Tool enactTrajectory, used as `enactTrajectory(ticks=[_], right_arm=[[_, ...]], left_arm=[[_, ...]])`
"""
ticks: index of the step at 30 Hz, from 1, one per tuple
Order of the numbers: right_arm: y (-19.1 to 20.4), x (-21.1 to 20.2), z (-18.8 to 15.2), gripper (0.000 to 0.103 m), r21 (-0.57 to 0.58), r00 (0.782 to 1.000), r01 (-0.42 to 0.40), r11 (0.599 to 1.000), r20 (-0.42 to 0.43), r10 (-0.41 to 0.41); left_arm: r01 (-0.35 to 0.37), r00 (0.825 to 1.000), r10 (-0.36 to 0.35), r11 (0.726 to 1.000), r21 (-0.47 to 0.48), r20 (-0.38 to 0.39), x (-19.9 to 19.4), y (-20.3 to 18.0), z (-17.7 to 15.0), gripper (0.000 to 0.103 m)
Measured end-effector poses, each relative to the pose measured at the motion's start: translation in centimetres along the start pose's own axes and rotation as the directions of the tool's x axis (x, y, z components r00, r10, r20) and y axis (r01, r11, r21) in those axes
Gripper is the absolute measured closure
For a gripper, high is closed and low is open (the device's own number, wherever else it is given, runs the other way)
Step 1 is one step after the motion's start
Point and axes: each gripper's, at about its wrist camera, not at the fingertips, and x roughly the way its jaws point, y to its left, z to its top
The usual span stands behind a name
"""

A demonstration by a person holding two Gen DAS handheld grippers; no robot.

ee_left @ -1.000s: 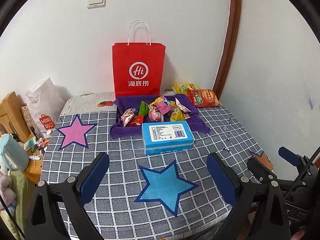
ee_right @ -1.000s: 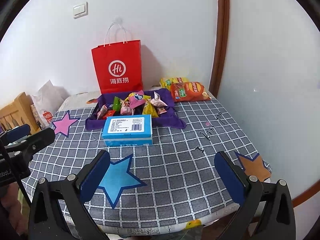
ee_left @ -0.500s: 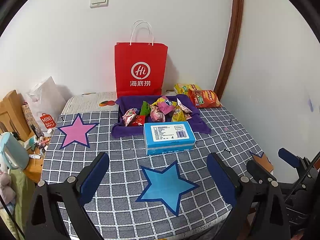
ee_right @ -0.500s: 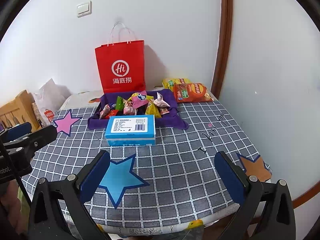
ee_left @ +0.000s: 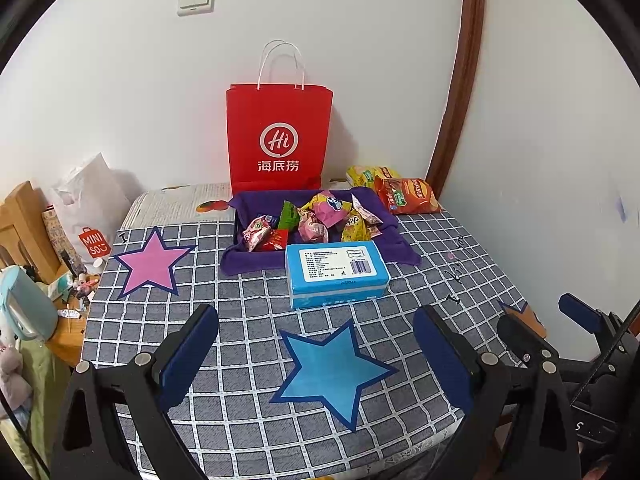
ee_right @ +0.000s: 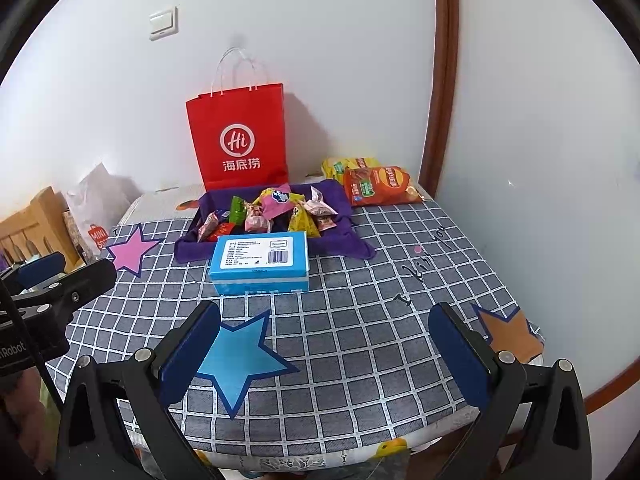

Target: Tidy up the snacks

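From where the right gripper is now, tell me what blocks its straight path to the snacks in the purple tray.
The blue box sits directly in front of the purple tray, between the open right gripper and the snack packets. The packets are reachable from above, over the box.

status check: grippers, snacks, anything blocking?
Left gripper and right gripper open, empty, short of the snacks. Snack packets piled on purple cloth. Blue box sits in front, partly blocking.
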Motion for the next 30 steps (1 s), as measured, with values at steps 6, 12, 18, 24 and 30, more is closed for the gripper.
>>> enactTrajectory(ticks=[6, 12, 18, 24, 30], right_arm=[[0.01, -0.15, -0.04, 0.001, 0.003, 1.0, -0.001, 1.0, 0.004, 0.001], [-0.03, -0.19, -0.03, 0.001, 0.002, 1.0, -0.002, 1.0, 0.005, 0.002], [-0.01, -0.29, 0.05, 0.001, 0.003, 1.0, -0.002, 1.0, 0.007, 0.002], [0.07, -0.34, 0.19, 0.001, 0.004, 1.0, -0.001, 1.0, 0.009, 0.001], [0.39, -0.5, 0.32, 0.001, 0.003, 1.0, 0.001, 1.0, 0.012, -0.001]], left_arm=[[0.002, 1.0, -0.002, 1.0, 0.003, -0.002, 0.07, -0.14, -0.06, 0.005], [0.002, 1.0, -0.002, 1.0, 0.007, 0.002, -0.15, -0.17, -0.2, 0.005], [0.003, 1.0, -0.003, 1.0, 0.008, 0.002, -0.13, -0.13, -0.12, 0.005], [0.004, 1.0, -0.004, 1.0, 0.01, 0.006, -0.25, -0.17, -0.06, 0.005], [0.003, 1.0, -0.003, 1.0, 0.013, 0.007, -0.4, -0.15, 0.06, 0.005]])
